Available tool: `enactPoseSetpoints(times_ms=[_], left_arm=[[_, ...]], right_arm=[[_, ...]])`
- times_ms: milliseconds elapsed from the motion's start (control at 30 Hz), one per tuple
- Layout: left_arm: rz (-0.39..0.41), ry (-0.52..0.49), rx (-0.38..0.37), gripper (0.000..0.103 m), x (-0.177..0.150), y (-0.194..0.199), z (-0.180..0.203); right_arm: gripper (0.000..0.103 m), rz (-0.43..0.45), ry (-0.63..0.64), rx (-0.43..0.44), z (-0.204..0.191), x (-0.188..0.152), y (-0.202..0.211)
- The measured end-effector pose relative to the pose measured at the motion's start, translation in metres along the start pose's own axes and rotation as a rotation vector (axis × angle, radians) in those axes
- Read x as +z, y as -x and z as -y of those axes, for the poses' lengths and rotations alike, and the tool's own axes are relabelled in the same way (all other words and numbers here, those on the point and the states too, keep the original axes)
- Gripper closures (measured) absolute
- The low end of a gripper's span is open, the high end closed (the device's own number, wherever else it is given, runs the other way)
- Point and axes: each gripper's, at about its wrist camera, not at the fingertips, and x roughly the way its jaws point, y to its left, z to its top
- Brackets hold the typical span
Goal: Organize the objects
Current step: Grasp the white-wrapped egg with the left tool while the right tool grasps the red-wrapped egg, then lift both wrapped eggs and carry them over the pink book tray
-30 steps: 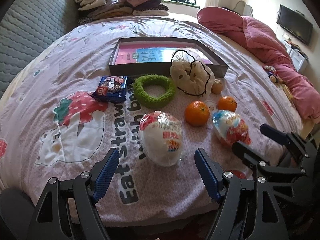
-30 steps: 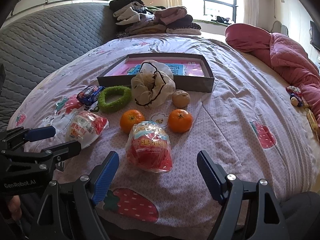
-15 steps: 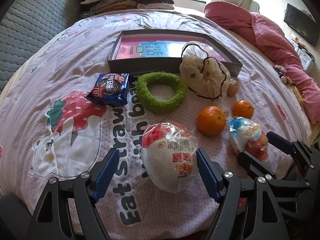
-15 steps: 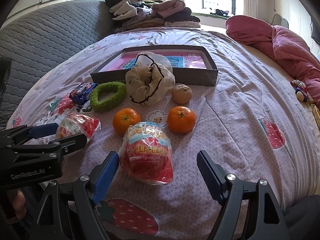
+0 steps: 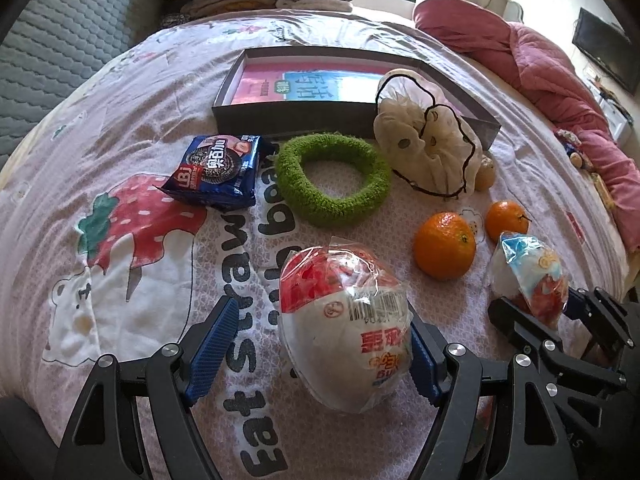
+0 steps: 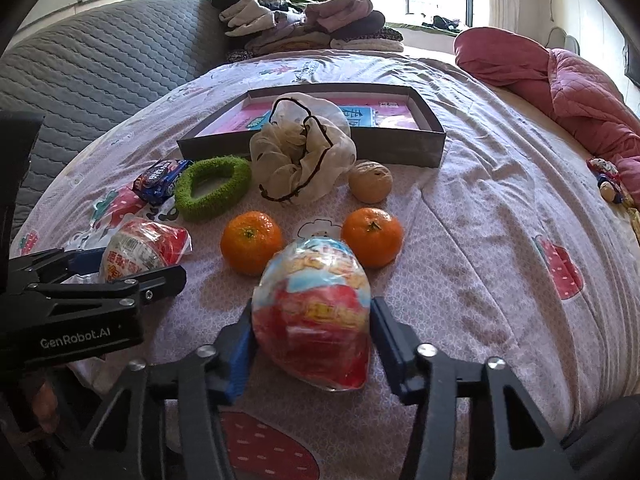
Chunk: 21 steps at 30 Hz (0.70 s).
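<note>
Bedspread [image 5: 132, 92], pink with strawberry print, carrying the lot.

Left gripper [image 5: 316, 354]: jaws apart, straddling the white-and-red wrapped bun [image 5: 346, 330]; the right pad is at the wrapper's edge, the left pad stands clear of it.

Right gripper [image 6: 310, 344]: jaws closing on the red-and-blue wrapped bun [image 6: 314, 312], both pads at the wrapper's sides (whether they press in, cannot tell).

Two oranges [image 6: 251, 242] [image 6: 372, 236], just beyond the right-hand bun, apart from each other.

Green fuzzy ring [image 5: 334, 178], flat, between the blue cookie packet [image 5: 218, 168] and the cream drawstring pouch [image 5: 426, 146].

Walnut [image 6: 370, 181], just beside the pouch.

Shallow grey box [image 5: 288, 114], open, pink-and-blue print inside; the pouch leans on its front wall.
</note>
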Motion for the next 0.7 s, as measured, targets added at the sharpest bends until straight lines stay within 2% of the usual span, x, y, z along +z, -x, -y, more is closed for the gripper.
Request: enactPoseSetpoints(times_ms=[167,433,700], left_arm=[[0.008,-0.002,-0.007,0.027,-0.001,0.000,0.000],[0.017,-0.011,0.005,0.051,-0.005,0.003,0.000],[0.030,-0.009,-0.019,0.052,-0.011,0.010,-0.001]], right_arm=[[0.051,0.017,0.008,0.009,-0.001,0.000,0.003],[0.051,0.039,0.026,0.010,-0.004,-0.001,0.009],[0.051,0.063,0.034,0.020,-0.004,0.000,0.015]])
